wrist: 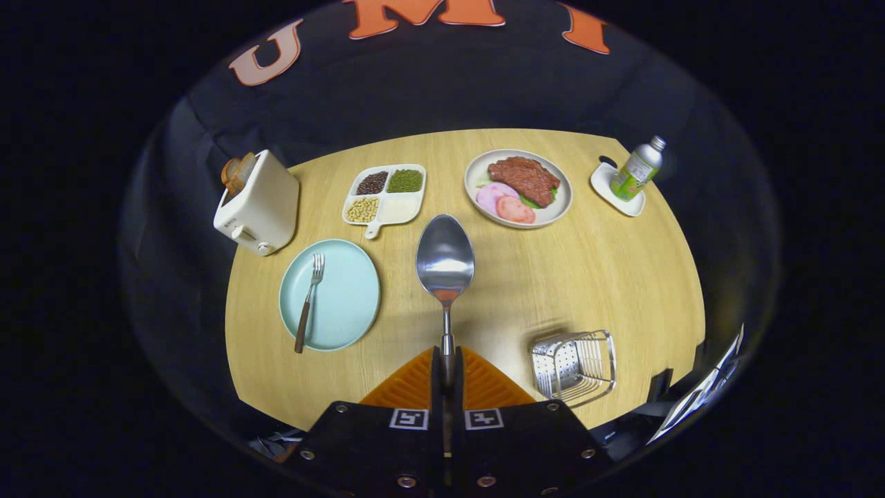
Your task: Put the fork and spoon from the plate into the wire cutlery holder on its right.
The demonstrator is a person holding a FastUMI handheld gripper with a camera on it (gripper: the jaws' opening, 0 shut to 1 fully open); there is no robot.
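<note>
The tool [447, 370] grips the spoon [444, 261] by its handle, bowl pointing far, above the table [608, 277]. The fork [309, 299] lies on the plate [346, 304] at left; the holder [574, 365] stands near right.

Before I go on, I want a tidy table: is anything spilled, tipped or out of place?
Nothing stands out. The gripper is shut on the spoon, the fork lies on the plate, and the cutlery holder stands upright.

Round pale wooden table [608, 277] — laid for a meal.
On it: white toaster [257, 204], divided white tray [386, 195], light-blue plate [342, 297], cream plate of meat [518, 188], small white dish [617, 190] — and wire cutlery holder [574, 365].
</note>
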